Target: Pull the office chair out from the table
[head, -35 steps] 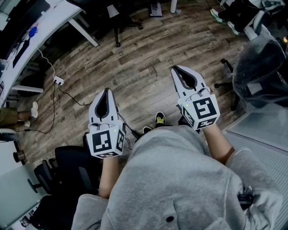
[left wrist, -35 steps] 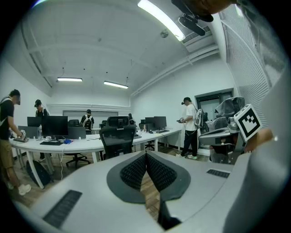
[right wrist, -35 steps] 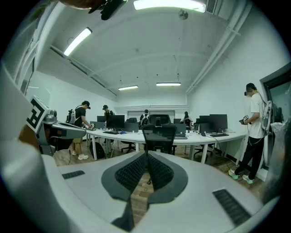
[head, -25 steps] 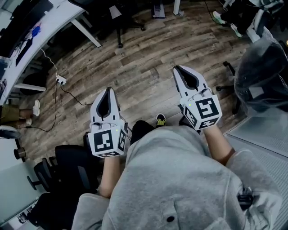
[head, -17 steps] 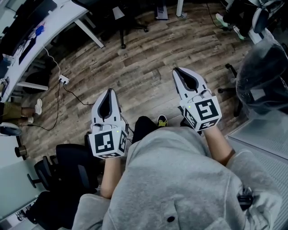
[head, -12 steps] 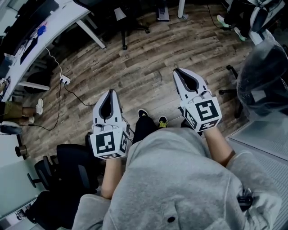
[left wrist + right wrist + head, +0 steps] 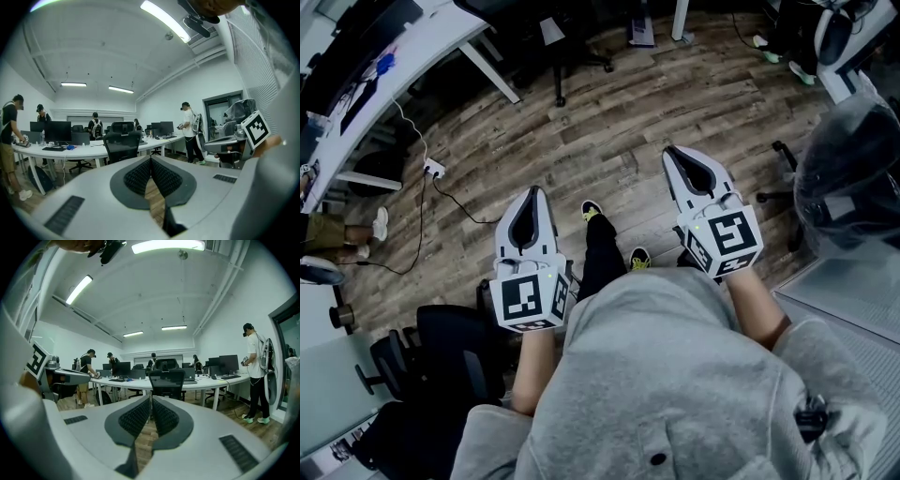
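Note:
Both grippers are held out level in front of the person, shut and empty, above the wooden floor. My left gripper (image 7: 532, 192) and right gripper (image 7: 669, 152) point toward a long white table (image 7: 390, 56). In the left gripper view the left gripper (image 7: 150, 158) has its pads touching. A black office chair (image 7: 121, 145) stands at the table beyond them, well out of reach. The right gripper (image 7: 151, 398) faces the same black office chair (image 7: 167, 379) straight ahead. From the head view only that chair's base (image 7: 558, 61) shows at the top edge.
Another black chair (image 7: 441, 356) stands close at the lower left. A plastic-wrapped chair (image 7: 853, 159) is at the right. A power strip with its cable (image 7: 431, 170) lies on the floor. The person's foot (image 7: 592, 211) is stepping forward. Several people stand around the tables.
The person's leg has swung forward between the grippers, and the floor has slid back slightly in the view. Both grippers stayed shut and level.

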Demonstrator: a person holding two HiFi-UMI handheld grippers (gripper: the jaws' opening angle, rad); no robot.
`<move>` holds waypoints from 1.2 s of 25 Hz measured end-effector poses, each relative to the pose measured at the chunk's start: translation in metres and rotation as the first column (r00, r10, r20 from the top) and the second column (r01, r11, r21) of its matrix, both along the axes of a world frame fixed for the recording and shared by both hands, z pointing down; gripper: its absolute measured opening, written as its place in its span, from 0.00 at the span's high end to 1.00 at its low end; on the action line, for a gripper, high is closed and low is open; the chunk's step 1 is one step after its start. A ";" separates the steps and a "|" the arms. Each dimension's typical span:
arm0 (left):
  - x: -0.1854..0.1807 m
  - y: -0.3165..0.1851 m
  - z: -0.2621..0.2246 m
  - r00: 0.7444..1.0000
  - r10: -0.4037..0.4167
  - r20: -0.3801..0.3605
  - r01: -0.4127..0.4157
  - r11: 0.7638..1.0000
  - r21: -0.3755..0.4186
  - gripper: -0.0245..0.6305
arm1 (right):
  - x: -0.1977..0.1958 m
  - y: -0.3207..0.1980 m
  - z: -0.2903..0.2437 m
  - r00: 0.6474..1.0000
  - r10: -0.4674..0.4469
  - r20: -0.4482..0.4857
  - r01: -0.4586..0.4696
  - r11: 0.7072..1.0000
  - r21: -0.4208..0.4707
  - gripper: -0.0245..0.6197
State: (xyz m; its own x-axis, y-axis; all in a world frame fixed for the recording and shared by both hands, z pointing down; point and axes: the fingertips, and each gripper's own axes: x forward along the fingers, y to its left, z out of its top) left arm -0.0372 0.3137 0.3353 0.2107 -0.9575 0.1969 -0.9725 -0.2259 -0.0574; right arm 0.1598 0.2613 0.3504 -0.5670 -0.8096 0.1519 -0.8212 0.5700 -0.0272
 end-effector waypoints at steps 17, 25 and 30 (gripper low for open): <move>-0.031 -0.106 0.012 1.000 0.014 -0.025 -0.015 0.999 -0.036 0.94 | -0.033 -0.095 0.013 0.999 -0.011 -0.049 0.009 0.999 -0.039 0.90; -0.063 -0.167 0.018 1.000 0.008 -0.025 -0.009 0.998 -0.060 0.94 | -0.064 -0.156 0.020 0.997 -0.025 -0.068 0.021 0.998 -0.059 0.90; -0.083 -0.197 0.018 1.000 0.008 -0.029 -0.009 0.998 -0.063 0.94 | -0.085 -0.183 0.022 0.997 -0.029 -0.076 0.023 0.997 -0.070 0.90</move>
